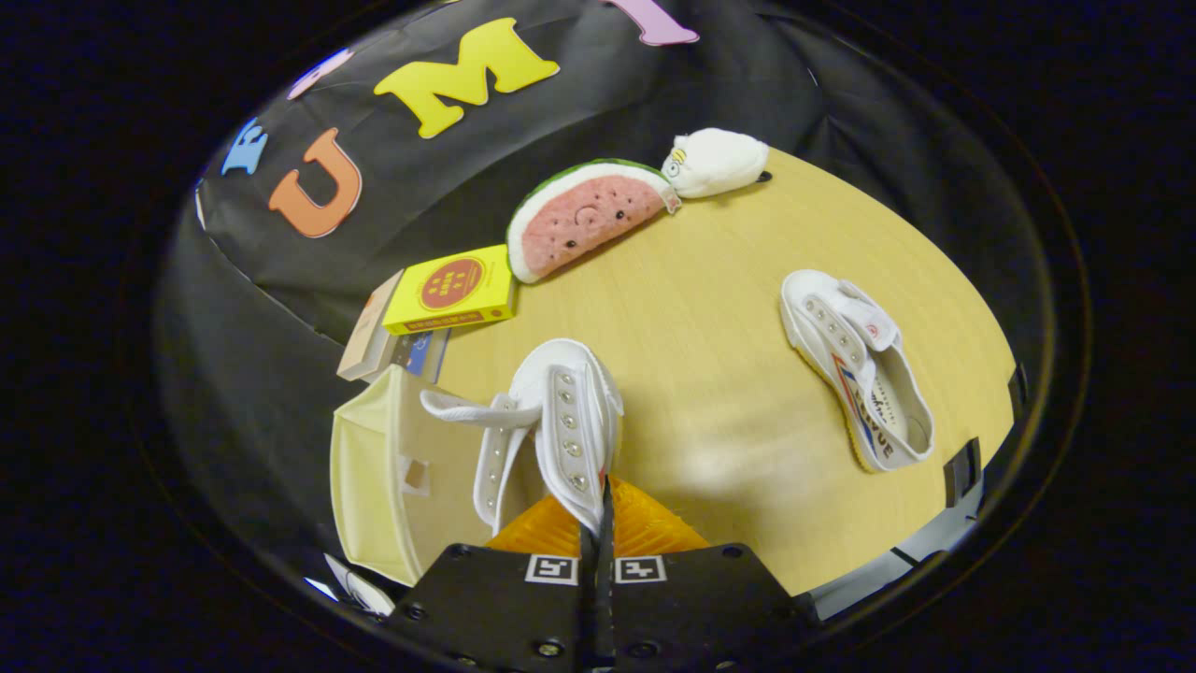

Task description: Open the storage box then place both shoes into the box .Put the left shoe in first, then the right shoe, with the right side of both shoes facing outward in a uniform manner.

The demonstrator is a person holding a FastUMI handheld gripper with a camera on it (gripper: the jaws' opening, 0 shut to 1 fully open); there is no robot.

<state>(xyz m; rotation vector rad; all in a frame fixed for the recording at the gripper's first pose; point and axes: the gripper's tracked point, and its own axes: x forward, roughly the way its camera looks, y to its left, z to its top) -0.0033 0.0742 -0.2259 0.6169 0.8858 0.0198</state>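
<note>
Overhead, the hand-held gripper (598, 523) pinches a white shoe (561, 421) above the wooden table (729, 374), beside the open storage box (383, 477).

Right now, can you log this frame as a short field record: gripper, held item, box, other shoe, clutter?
gripper: jaws shut on held shoe
held shoe: white, lifted beside the box
storage box: cream, open
second shoe: on its side on the table
clutter: watermelon plush, white plush, yellow box

Tongs (598, 523) clamped on white shoe (561, 421)
</note>
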